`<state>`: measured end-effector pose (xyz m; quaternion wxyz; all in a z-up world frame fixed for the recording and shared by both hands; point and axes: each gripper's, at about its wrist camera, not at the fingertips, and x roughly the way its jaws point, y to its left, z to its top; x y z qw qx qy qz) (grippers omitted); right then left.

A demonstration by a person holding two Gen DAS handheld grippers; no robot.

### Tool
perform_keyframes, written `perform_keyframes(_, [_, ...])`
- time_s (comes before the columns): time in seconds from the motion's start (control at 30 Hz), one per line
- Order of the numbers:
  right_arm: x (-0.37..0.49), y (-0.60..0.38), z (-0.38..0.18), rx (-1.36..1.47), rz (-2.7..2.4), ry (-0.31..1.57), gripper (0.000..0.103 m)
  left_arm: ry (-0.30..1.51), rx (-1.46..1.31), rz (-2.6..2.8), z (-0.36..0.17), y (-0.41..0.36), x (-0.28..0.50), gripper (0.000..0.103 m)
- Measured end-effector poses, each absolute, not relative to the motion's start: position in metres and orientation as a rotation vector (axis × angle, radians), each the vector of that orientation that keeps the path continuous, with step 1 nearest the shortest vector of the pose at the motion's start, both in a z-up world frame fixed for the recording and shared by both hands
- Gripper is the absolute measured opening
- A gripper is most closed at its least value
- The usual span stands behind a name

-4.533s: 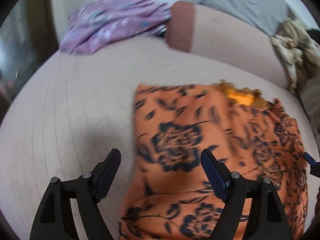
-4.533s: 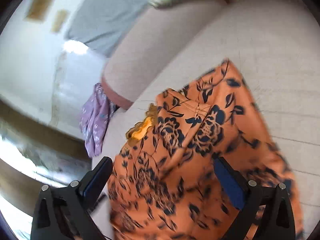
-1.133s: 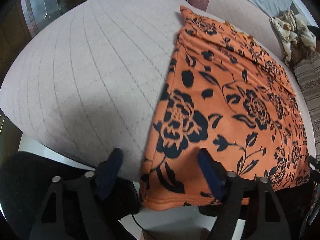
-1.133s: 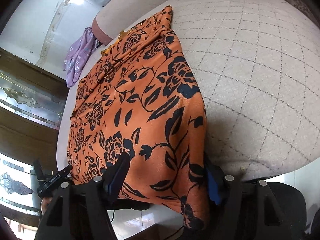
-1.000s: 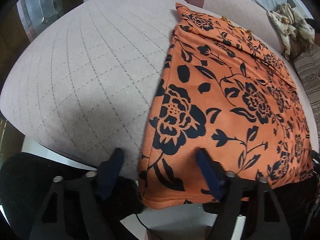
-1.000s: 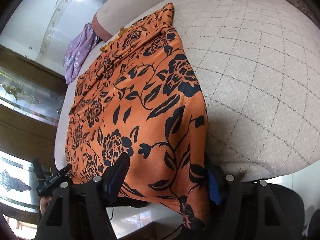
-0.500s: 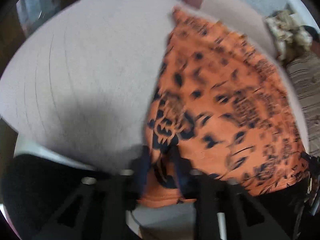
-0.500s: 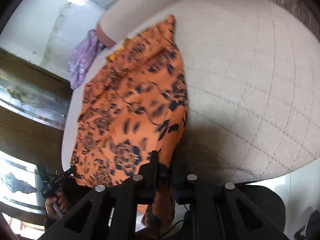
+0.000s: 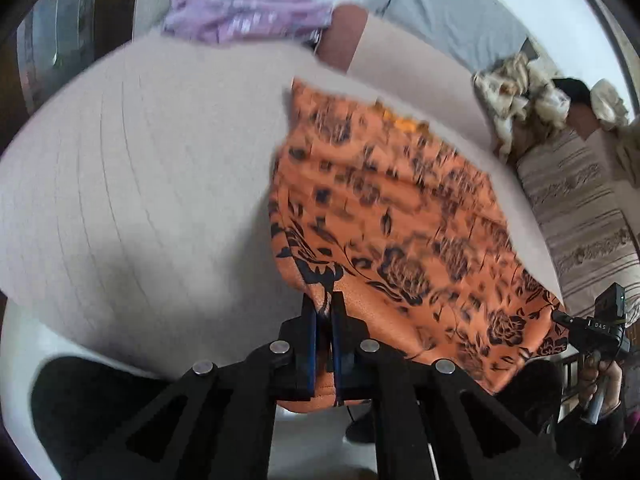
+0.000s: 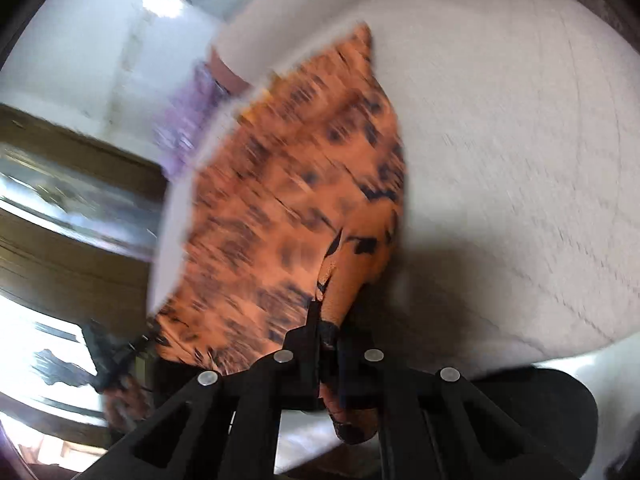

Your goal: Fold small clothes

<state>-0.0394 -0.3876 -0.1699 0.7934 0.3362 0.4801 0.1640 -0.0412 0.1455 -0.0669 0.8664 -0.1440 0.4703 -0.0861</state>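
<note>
The beige quilted sofa seat (image 9: 140, 184) carries the orange black-flowered garment (image 9: 384, 216), spread flat toward the far backrest and not yet folded. The left gripper (image 9: 325, 308) and right gripper (image 10: 322, 320) each pinch a near hem corner. No containers are visible.

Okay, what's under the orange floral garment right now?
The orange floral garment lies on the beige quilted cushion, its near edge pinched by the left gripper and right gripper. Whatever lies beneath the cloth is covered.
</note>
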Motion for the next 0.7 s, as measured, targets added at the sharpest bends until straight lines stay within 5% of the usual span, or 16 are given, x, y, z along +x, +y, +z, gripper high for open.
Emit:
perform_keyframes(0.27, [-0.035, -0.397, -0.224, 0.855, 0.323, 1.112, 0.008, 1.207, -0.320, -0.104, -0.142, 0.150, -0.038, 0.006])
perform_keyframes(0.53, [-0.022, -0.400, -0.203, 0.879, 0.449, 1.013, 0.009, 1.074, -0.312, -0.187, -0.097, 0.146, -0.020, 0.006])
perform_keyframes(0.7, [-0.009, -0.397, -0.217, 0.920, 0.457, 1.044, 0.009, 1.194, -0.316, -0.171, -0.133, 0.149, -0.013, 0.006])
